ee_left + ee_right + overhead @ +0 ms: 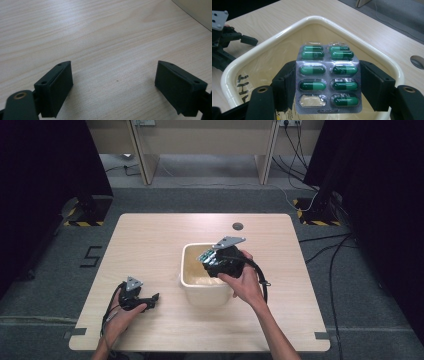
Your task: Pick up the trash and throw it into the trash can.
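Over the cream bin (262, 48) the right gripper (328, 85) pinches a blister pack of green capsules (328, 80) by its side edges, likely so it drops inside, while the left gripper (113, 82) rests fingers spread on the bench (100, 37)

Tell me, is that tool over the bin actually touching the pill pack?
Touching. In the right gripper view, the right tool has its two black jaws pressed against both side edges of the pill pack, above the cream bin.
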The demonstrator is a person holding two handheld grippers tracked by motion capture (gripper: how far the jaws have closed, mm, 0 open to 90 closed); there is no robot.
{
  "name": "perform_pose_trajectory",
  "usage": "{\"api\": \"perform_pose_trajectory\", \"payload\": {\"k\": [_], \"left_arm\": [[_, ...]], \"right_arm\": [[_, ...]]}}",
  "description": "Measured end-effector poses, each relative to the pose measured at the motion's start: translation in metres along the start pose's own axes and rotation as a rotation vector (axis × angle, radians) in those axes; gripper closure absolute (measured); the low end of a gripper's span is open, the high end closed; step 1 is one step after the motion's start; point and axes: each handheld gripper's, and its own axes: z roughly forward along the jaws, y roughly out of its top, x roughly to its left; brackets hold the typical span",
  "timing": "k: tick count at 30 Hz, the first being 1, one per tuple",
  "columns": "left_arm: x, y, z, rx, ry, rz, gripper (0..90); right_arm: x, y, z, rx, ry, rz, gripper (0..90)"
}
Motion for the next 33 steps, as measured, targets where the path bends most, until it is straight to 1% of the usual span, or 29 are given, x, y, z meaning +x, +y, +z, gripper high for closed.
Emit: {"api": "perform_pose_trajectory", "payload": {"k": [6, 11, 13, 18, 28, 31, 33], "left_arm": [[0.0, 0.0, 0.0, 0.001, 0.001, 0.0, 13.8], [0.0, 0.0, 0.0, 0.001, 0.001, 0.0, 13.8], [0.0, 0.0, 0.0, 0.001, 0.0, 0.0, 13.8], [0.0, 0.0, 0.0, 0.0, 0.0, 0.0, 13.8], [0.0, 0.0, 0.0, 0.001, 0.0, 0.001, 13.8], [0.0, 0.0, 0.0, 0.001, 0.0, 0.002, 13.8], [0.0, 0.0, 0.0, -0.001, 0.0, 0.0, 13.8]], "right_arm": [[0.002, -0.001, 0.01, 0.019, 0.009, -0.008, 34.6], [0.004, -0.002, 0.015, 0.044, 0.013, -0.014, 34.6], [0.005, -0.002, 0.017, 0.046, 0.014, -0.015, 34.6], [0.006, -0.003, 0.02, 0.057, 0.02, -0.014, 34.6], [0.007, -0.004, 0.023, 0.064, 0.025, -0.021, 34.6], [0.006, -0.005, 0.023, 0.069, 0.025, -0.016, 34.6], [0.006, -0.006, 0.024, 0.066, 0.035, -0.006, 34.5]]}}
